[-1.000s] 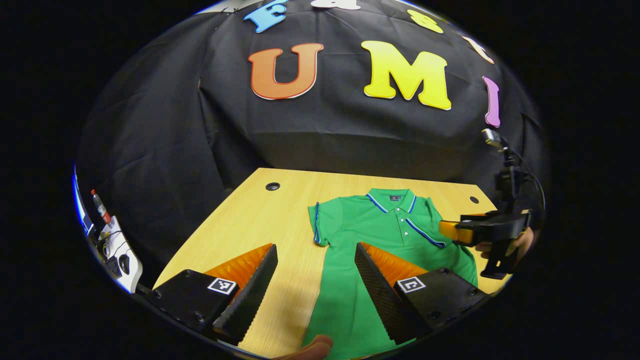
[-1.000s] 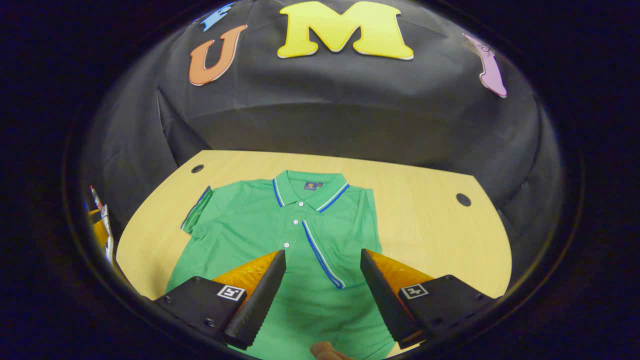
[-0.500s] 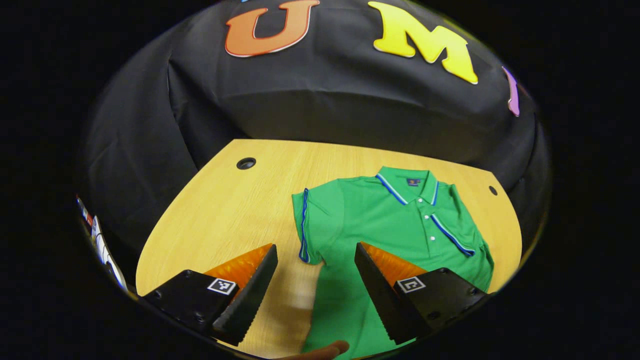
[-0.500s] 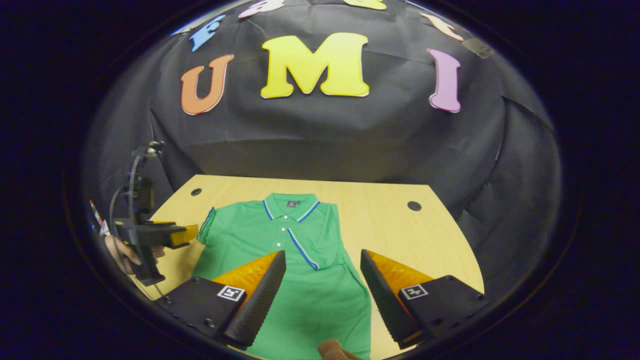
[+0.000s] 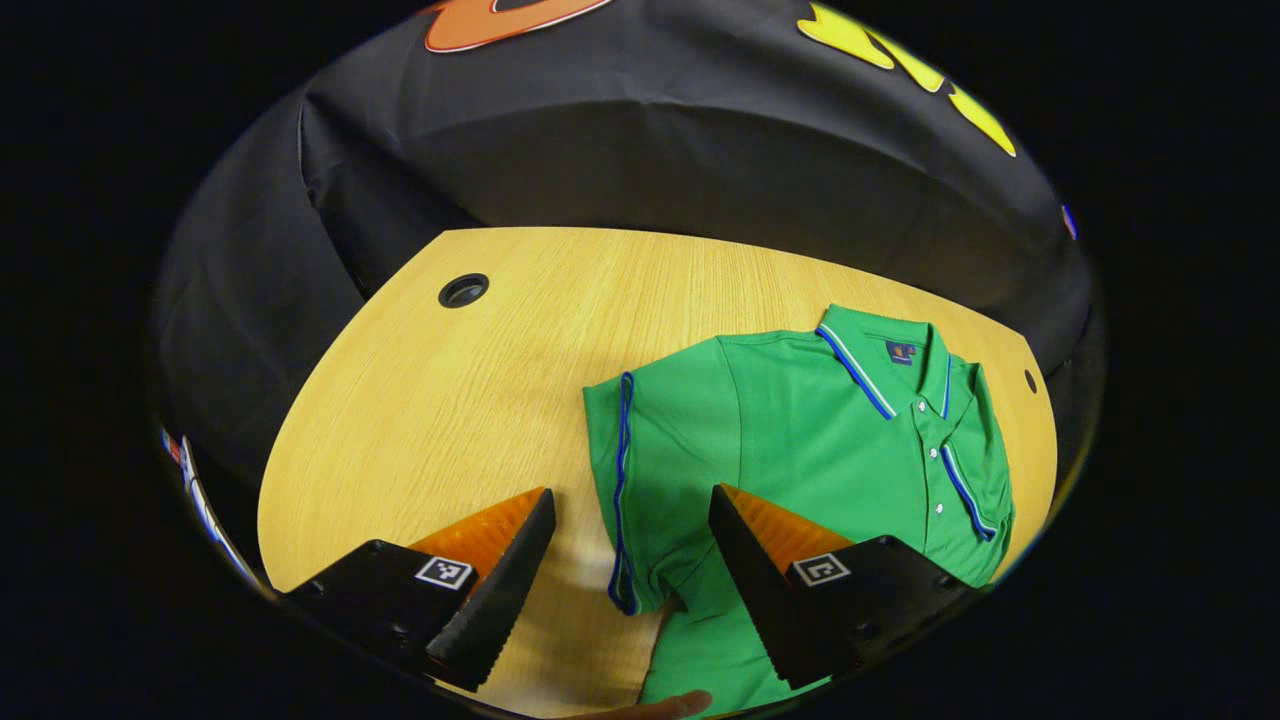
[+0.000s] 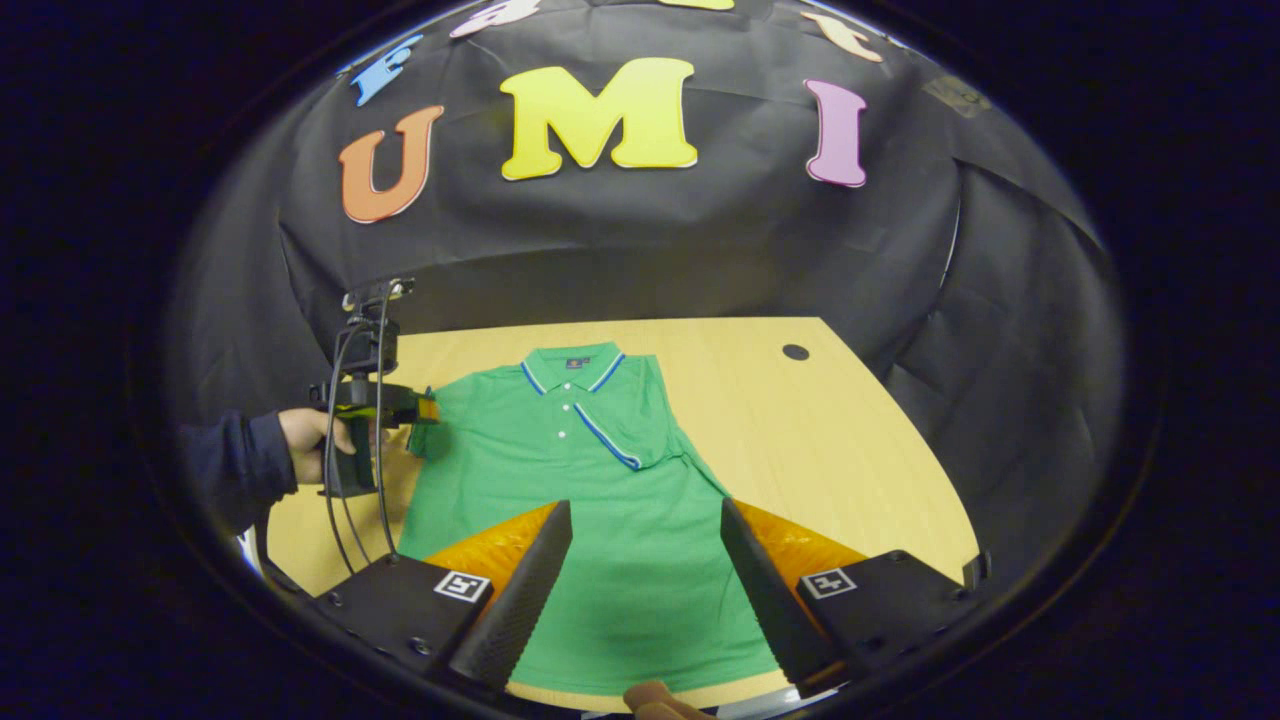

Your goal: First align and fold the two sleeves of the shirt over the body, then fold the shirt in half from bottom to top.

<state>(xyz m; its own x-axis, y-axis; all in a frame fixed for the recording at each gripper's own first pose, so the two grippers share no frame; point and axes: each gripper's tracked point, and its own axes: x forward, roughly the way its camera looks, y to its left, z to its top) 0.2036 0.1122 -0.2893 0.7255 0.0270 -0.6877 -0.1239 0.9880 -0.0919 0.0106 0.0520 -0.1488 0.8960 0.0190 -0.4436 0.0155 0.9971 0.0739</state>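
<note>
Shirt point(image 6: 600, 500) first: it lies flat on the worktop point(image 5: 450, 400), collar toward the booth wall, hem toward me. In the right gripper view the sleeve on my right is already folded over the body, its blue-trimmed cuff lying across the chest. The other sleeve point(image 5: 640, 470) is spread out to the side, so I judge the sleeve step half done and this sleeve the one in hand.

My left gripper point(image 5: 630, 560) hangs above that sleeve with its fingers wide apart and nothing between them — the cuff's blue edge shows in the gap. From the right gripper view I see it at the sleeve's outer edge, held by a hand point(image 6: 305, 440) in a dark sleeve. My right gripper point(image 6: 645, 575) hovers over the lower body of the shirt, fingers likewise spread and empty.

Next, I reckon, the left fingers must come down on the cuff edge, pinch it, and carry it across the chest to match the folded one — keeping the fabric from bunching
</note>
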